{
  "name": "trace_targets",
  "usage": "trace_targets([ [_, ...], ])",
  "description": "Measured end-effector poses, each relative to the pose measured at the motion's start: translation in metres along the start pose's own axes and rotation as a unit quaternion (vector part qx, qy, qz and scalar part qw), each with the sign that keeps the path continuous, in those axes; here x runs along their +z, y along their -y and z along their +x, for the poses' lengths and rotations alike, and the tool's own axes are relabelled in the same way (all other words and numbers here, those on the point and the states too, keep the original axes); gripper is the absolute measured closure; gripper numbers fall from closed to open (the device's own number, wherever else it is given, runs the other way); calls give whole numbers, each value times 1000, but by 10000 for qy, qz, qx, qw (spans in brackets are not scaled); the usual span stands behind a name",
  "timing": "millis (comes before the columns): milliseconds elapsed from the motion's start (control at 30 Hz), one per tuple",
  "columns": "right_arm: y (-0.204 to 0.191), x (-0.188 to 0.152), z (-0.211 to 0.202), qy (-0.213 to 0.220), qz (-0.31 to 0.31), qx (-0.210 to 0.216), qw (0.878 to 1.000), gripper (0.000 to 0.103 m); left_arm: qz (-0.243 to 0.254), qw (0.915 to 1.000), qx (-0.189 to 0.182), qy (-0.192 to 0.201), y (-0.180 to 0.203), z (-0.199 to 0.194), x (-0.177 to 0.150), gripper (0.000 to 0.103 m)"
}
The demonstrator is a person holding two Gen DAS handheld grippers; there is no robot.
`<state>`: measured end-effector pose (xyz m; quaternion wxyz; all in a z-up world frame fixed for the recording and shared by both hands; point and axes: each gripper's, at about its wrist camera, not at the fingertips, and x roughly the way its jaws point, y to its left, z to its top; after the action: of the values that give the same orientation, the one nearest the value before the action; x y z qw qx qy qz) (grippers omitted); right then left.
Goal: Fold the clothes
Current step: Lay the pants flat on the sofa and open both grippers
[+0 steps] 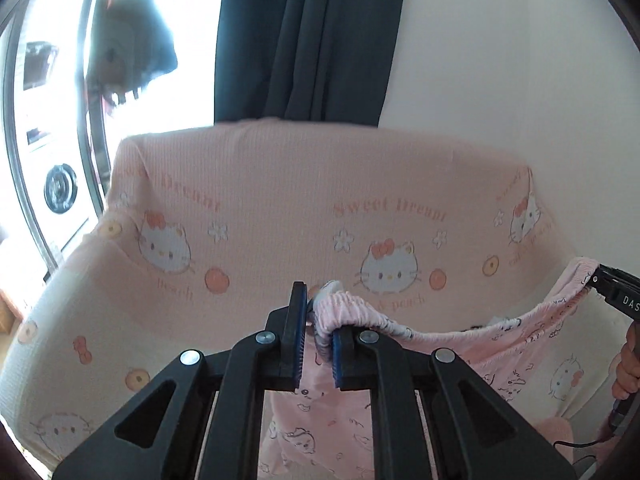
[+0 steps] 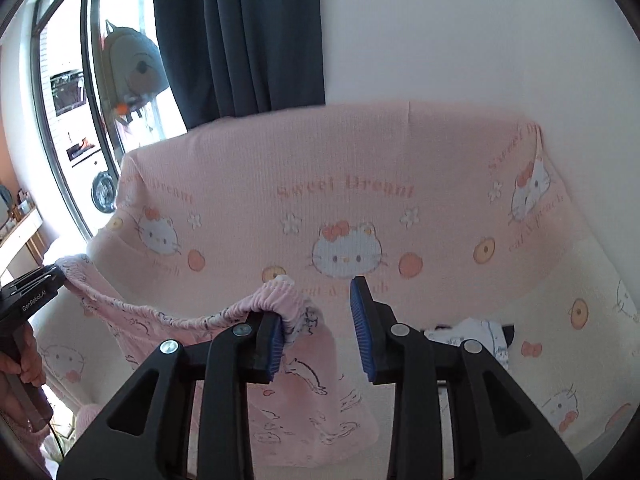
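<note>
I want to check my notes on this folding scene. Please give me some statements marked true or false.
1. The left gripper is shut on the waistband of the pink garment. True.
2. Both pads of the right gripper press the waistband. False: its jaws stand apart, and the waistband hangs over one finger only.
3. The pink garment lies flat on the sofa. False: it hangs in the air between the two grippers.
4. The sofa cover shows cat faces. True.
5. The curtain is pink. False: it is dark.
</note>
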<state>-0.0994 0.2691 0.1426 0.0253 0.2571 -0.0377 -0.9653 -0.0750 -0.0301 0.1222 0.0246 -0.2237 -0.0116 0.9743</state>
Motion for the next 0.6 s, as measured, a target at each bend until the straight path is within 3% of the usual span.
trace_targets([
  [67,0,10,-21,393,10,-41,9992,72,142,9993,-44,343,1,-21,17,92],
  [133,0,20,-43,786,21,-82,9969,66,36,9993,-127,339,-3,-29,16,92],
  [200,6,5,-50,773,164,-7,9969,66,-100,9997,-209,-63,-6,-22,-10,92],
  [300,16,-65,-33,89,369,-63,9993,66,-388,9922,-311,-1147,-4,6,-87,92],
  [367,20,-127,-3,-720,489,-234,9959,66,-654,9768,-413,-1999,1,35,-153,92],
  [400,21,-157,16,-1229,588,-237,9904,67,-700,9649,-421,-2496,5,53,-189,92],
  [433,23,-185,35,-1738,699,-158,9822,70,-707,9499,-411,-3018,8,74,-225,92],
  [500,24,-239,68,-2644,898,15,9602,71,-794,9291,-297,-3599,6,95,-269,91],
  [600,16,-279,87,-3102,796,81,9473,70,-940,8963,-100,-4332,1,120,-326,90],
])
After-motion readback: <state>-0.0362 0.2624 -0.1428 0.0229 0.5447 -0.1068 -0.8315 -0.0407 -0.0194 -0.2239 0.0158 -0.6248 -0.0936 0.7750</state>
